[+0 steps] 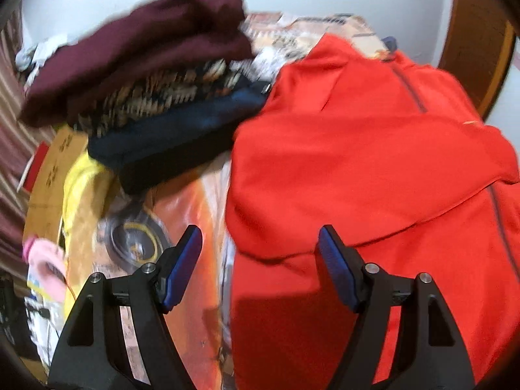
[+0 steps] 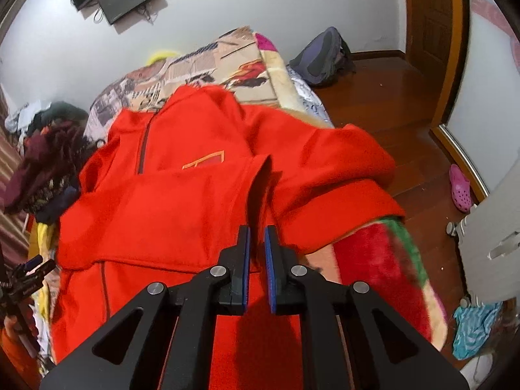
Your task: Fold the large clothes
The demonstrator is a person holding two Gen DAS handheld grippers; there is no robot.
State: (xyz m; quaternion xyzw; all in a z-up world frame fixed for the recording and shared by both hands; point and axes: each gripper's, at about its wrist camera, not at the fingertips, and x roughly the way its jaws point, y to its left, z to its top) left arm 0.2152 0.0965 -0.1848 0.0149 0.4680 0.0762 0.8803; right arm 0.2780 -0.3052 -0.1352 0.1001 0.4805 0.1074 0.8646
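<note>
Sleeve (image 2: pixel 162 201) lies folded across red jacket (image 1: pixel 373 162) on the bed (image 2: pixel 227 52); left tongs (image 1: pixel 260 247) apart, right tongs (image 2: pixel 256 247) slightly apart, both empty. Smooth creases before folding the hem upward.

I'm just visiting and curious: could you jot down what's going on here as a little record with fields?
Setting: bed with a patterned blanket, wooden floor
Main garment: red jacket spread on the bed, one sleeve folded across its front
Left gripper: open, hovering over the jacket's edge, holding nothing
Right gripper: jaws slightly apart above the jacket, nothing visibly pinched
Nearby pile: maroon garment on top of patterned and dark blue clothes
On floor: pink clog, grey backpack
</note>
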